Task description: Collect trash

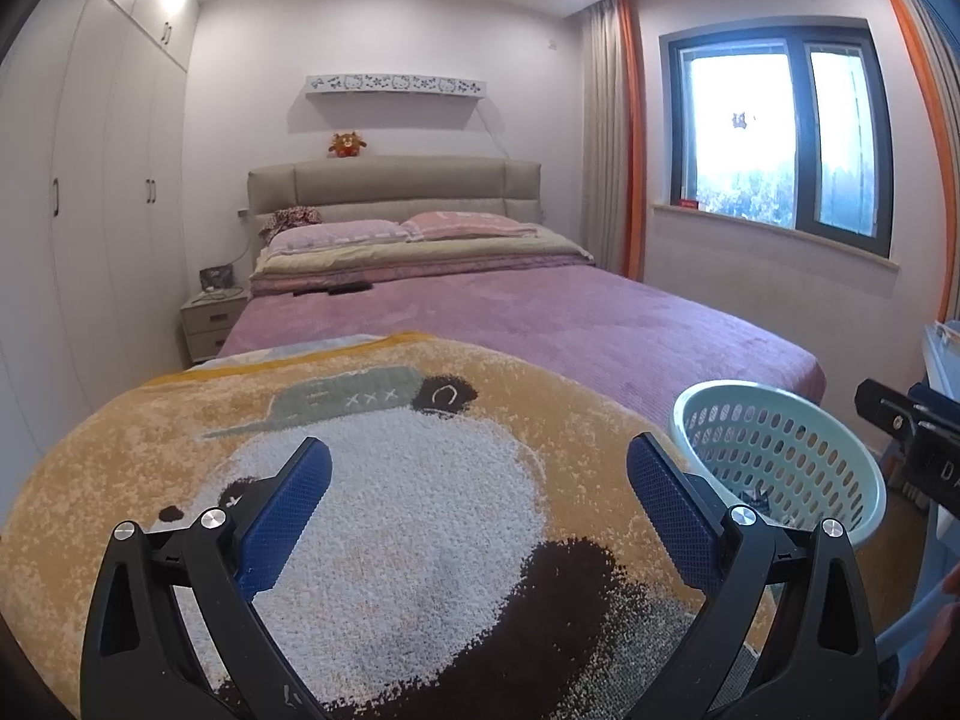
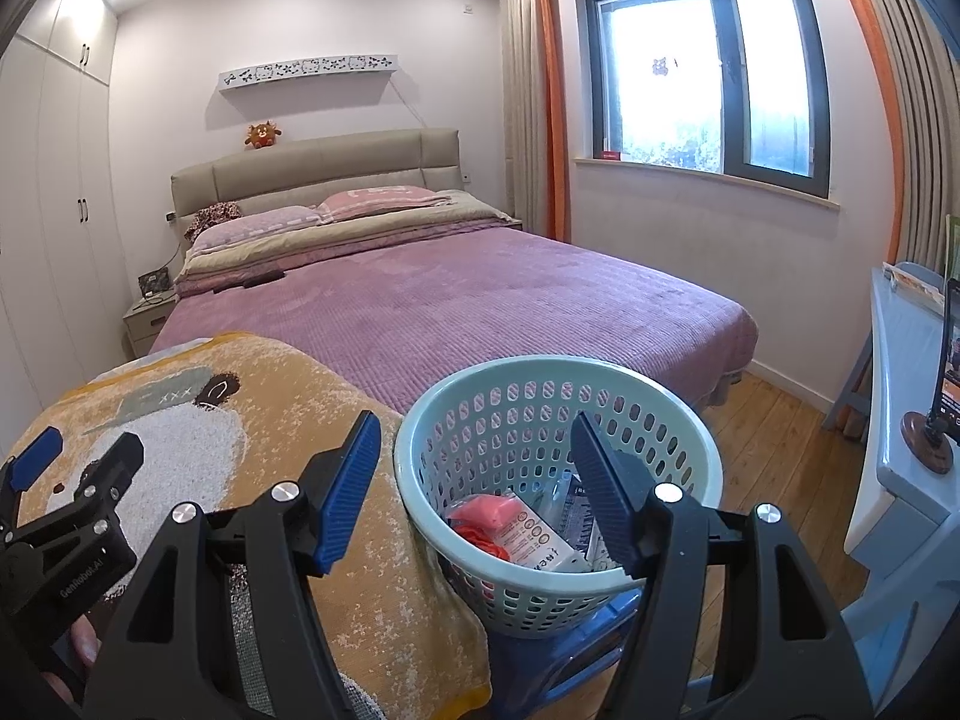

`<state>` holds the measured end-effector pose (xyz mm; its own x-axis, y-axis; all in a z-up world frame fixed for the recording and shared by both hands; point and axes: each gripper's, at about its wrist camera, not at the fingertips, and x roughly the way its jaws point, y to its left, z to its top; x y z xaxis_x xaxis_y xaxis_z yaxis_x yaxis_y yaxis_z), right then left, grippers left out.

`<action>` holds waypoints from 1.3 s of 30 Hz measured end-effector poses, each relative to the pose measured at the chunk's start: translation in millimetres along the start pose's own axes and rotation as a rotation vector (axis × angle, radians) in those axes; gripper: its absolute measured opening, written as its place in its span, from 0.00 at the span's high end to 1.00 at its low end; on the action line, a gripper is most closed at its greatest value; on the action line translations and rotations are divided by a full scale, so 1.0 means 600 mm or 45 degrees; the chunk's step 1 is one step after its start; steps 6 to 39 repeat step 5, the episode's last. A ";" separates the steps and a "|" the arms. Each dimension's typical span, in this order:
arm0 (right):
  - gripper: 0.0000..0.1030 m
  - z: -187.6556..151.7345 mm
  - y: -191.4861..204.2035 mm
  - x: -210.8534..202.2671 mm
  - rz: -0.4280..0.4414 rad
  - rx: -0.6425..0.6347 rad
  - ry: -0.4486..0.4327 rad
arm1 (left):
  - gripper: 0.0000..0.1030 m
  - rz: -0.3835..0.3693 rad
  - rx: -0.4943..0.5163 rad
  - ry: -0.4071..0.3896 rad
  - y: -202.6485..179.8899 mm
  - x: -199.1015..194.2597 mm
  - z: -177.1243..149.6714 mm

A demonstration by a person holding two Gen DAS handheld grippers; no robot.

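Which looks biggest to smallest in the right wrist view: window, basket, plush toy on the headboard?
1. and 2. Basket and window: about the same on screen, so unranked; the basket sits close to the camera, the window is far off.
3. Plush toy: clearly smallest, though also farthest away.

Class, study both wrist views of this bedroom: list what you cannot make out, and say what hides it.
- Trash in the basket, right wrist view: partly covered by the right gripper finger and the rim.
- Basket contents, left wrist view: almost wholly hidden by its wall.
- Dark items on the bed near the pillows: too small to identify.
- Outside the window: washed out by glare.
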<state>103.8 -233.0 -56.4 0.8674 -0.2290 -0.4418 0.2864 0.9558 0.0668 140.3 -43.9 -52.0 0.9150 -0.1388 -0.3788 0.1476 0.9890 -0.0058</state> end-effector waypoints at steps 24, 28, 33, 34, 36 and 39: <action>0.40 0.005 -0.006 0.001 0.008 0.017 0.005 | 0.07 -0.009 -0.013 0.007 0.005 0.002 0.001; 0.40 0.005 -0.006 0.001 0.008 0.017 0.005 | 0.07 -0.009 -0.013 0.007 0.005 0.002 0.001; 0.40 0.005 -0.006 0.001 0.008 0.017 0.005 | 0.07 -0.009 -0.013 0.007 0.005 0.002 0.001; 0.40 0.005 -0.006 0.001 0.008 0.017 0.005 | 0.07 -0.009 -0.013 0.007 0.005 0.002 0.001; 0.40 0.005 -0.006 0.001 0.008 0.017 0.005 | 0.07 -0.009 -0.013 0.007 0.005 0.002 0.001; 0.40 0.005 -0.006 0.001 0.008 0.017 0.005 | 0.07 -0.009 -0.013 0.007 0.005 0.002 0.001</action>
